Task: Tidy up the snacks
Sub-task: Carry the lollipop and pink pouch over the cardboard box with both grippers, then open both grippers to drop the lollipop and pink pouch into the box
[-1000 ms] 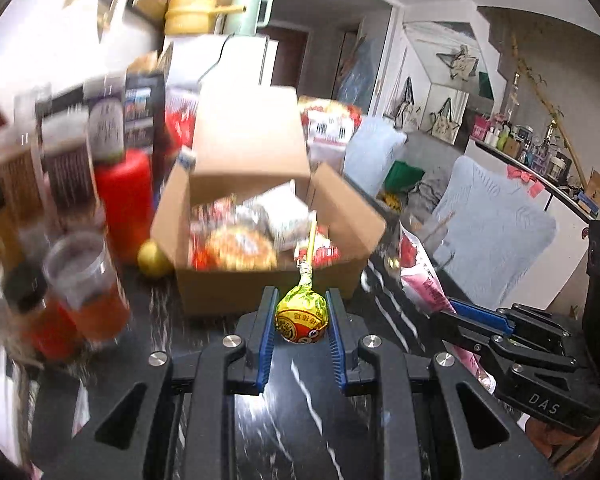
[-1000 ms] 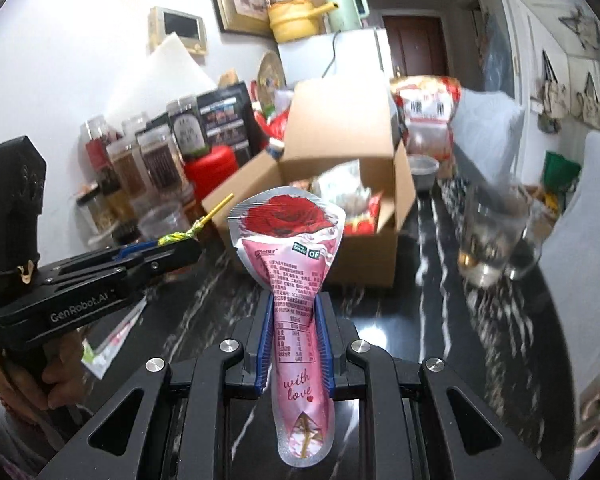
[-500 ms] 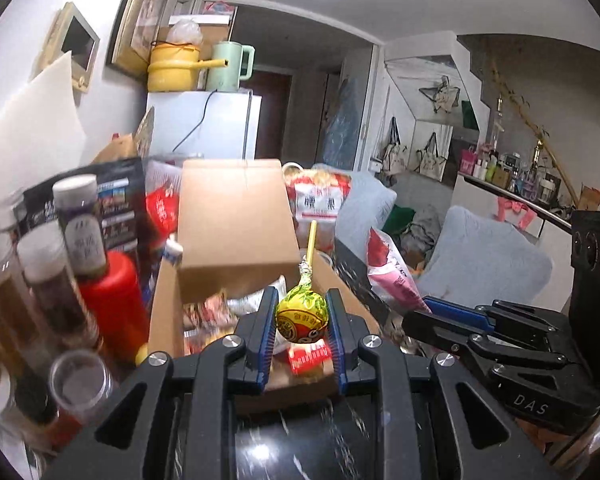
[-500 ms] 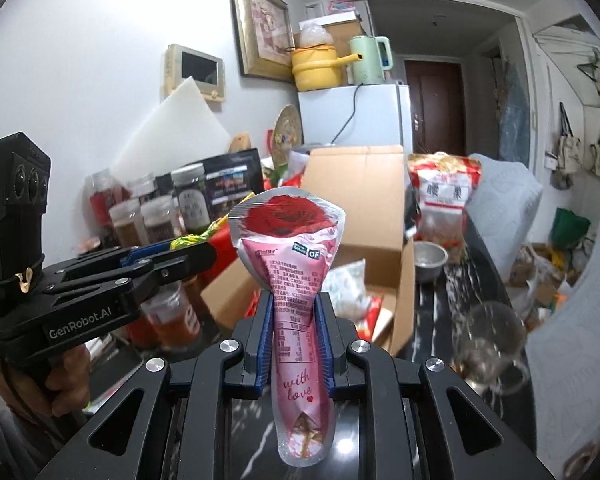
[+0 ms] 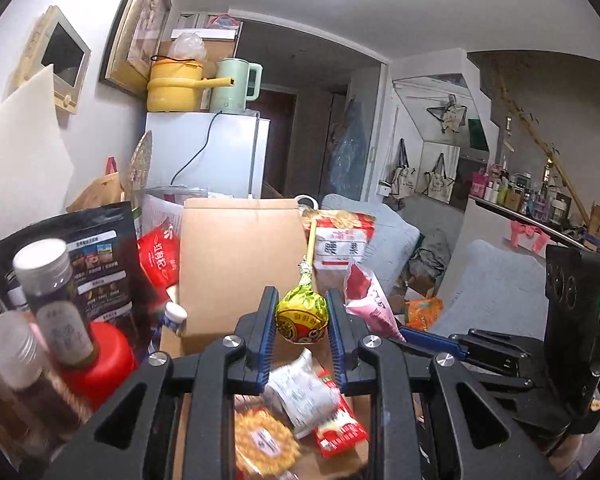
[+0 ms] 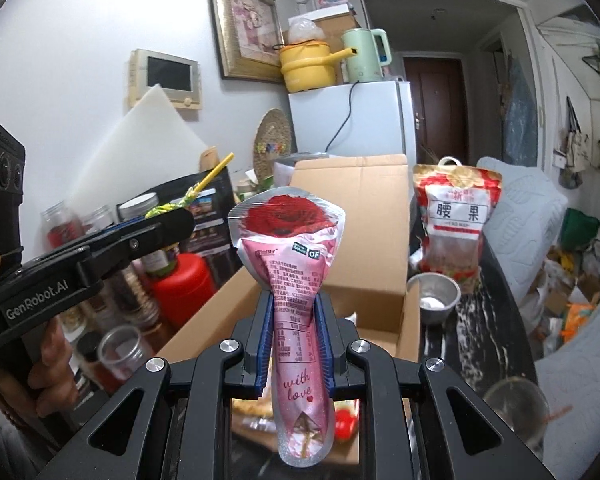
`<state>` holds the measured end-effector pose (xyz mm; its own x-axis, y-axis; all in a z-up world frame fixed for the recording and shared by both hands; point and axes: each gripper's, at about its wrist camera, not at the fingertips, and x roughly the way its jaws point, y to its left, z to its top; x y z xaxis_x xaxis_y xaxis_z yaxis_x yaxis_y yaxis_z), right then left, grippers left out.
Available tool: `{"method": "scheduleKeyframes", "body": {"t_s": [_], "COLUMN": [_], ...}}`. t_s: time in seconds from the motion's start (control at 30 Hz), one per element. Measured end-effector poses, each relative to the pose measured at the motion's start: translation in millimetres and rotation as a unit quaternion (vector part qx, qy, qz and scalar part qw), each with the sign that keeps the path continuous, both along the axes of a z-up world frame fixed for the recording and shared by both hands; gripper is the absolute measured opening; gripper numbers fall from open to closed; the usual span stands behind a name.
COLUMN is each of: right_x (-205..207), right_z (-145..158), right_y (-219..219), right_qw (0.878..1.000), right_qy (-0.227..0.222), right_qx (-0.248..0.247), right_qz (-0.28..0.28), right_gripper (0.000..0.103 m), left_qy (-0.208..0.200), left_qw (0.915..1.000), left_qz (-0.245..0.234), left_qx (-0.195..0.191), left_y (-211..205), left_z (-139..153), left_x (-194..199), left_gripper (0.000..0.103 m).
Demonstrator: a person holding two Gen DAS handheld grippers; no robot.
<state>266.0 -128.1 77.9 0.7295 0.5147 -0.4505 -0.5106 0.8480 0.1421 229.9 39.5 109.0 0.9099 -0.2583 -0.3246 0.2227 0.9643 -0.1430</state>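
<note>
My left gripper (image 5: 301,316) is shut on a lollipop (image 5: 301,315) in a yellow-green wrapper, its yellow stick pointing up and away. It hangs over the open cardboard box (image 5: 240,264), where several snack packets (image 5: 300,396) lie. My right gripper (image 6: 293,312) is shut on a pink pouch (image 6: 294,280) with a red rose print, held upright over the same box (image 6: 364,240). In the right wrist view the left gripper (image 6: 168,224) shows at the left with the lollipop stick (image 6: 212,174). The right gripper (image 5: 428,340) and the pouch (image 5: 366,296) appear at the right of the left wrist view.
Jars (image 5: 52,300), a red canister (image 5: 100,364) and a black bag (image 5: 96,260) crowd the box's left side. A red-and-white nut bag (image 6: 456,224), a metal bowl (image 6: 434,296) and a glass (image 6: 516,412) stand to its right on the dark marble table (image 6: 484,332). A white fridge (image 6: 352,120) stands behind.
Both grippers have moved forward and up, from in front of the box to over its opening, each still gripping its snack. The box now fills the lower part of both views.
</note>
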Motion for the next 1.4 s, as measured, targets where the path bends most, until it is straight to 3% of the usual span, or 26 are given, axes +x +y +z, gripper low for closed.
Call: {"method": "scheduleKeyframes", "body": {"t_s": [0.27,0.4,0.53,0.67,1.1,1.4], "right_x": [51,76,95,107,130,141], "right_z": [-16,-25,-40,-57,-91,-107], "right_y": [18,31,37,38,41,46], "right_qw": [0.999,0.998,0.997,0.995,0.985,0.980], "right_qy": [0.037,0.058,0.077,0.100,0.170,0.187], "right_qx": [0.019,0.013,-0.009,-0.022,-0.041,-0.072], "right_qz": [0.001,0.026,0.018,0.015,0.008,-0.005], "right_gripper": [0.020,0.020,0.020,0.020,0.021,0.025], "left_qy": [0.046,0.074,0.103,0.127,0.215,0.247], "left_qw": [0.9986,0.9968,0.9936,0.9895,0.9740,0.9644], "left_qz": [0.020,0.030,0.045,0.059,0.051,0.060], "left_qx": [-0.014,0.007,0.016,0.038,0.050,0.074], "left_y": [20,21,23,20,18,13], "left_z": [-27,-43,-58,-77,-117,-137], "left_x": [51,74,96,113,145,158], "left_gripper": [0.024,0.024,0.024,0.024,0.024,0.024]}}
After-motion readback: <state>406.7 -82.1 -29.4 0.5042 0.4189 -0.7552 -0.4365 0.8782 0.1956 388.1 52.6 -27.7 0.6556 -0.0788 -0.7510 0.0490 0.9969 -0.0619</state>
